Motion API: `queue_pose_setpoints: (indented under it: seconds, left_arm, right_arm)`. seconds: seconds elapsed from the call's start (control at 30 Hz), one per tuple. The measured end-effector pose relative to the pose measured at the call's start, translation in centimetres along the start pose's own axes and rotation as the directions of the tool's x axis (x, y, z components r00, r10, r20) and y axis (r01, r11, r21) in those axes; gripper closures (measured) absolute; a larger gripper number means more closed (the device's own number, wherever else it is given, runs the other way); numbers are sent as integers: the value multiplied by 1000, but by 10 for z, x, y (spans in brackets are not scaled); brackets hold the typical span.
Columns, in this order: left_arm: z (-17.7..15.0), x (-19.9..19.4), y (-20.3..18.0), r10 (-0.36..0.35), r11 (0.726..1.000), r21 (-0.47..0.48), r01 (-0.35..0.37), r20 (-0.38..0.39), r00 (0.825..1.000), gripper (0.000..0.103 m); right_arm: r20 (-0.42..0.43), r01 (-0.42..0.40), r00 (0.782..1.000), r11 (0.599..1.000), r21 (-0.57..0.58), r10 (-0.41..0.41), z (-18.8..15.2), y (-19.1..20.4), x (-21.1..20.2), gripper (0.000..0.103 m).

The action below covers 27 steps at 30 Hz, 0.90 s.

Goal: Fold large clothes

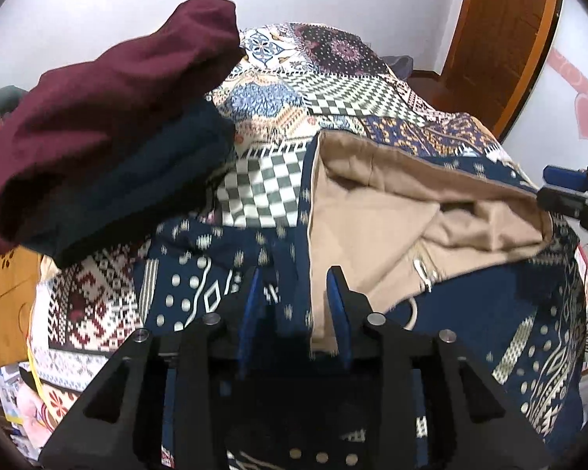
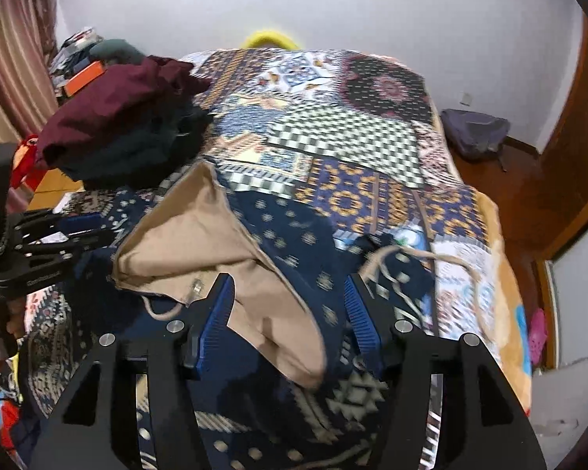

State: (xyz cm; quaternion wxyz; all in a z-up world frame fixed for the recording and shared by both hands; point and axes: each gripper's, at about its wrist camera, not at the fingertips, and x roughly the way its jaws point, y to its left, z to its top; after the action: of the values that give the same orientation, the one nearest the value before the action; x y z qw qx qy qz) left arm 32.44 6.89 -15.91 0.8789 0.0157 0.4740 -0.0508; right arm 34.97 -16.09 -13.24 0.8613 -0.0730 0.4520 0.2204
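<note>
The patterned hooded jacket [image 2: 294,258] with tan lining lies on the bed [image 2: 345,125]. The left gripper [image 1: 296,305] and right gripper [image 2: 288,305] have wide-open jaws holding nothing.

A large hooded garment [image 2: 294,258], navy with pale dots, diamonds and stripes and lined in plain tan, lies spread across the bed. Its hood [image 1: 411,199] gapes open, lining upward, with a metal zipper pull [image 1: 421,268] near the opening. A beige drawstring [image 2: 423,258] trails loosely over the navy cloth.
</note>
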Motion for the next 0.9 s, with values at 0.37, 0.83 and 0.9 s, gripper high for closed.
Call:
queue_pose_setpoints:
  seconds: [0.37, 0.83, 0.9]
  left_arm:
    - [33, 45, -1, -44, 999, -7, 44, -28, 999, 69]
    - [47, 92, 2, -130, 991, -51, 126, -79, 988, 97]
    - [46, 85, 3, -157, 987, -47, 155, -52, 986, 98]
  right_arm:
    - [-92, -64, 994, 998, -8, 63, 20, 10, 63, 49]
    - [-111, -81, 990, 995, 51, 86, 28, -8, 85, 97]
    - [-80, -87, 993, 994, 66, 92, 29, -10, 73, 97]
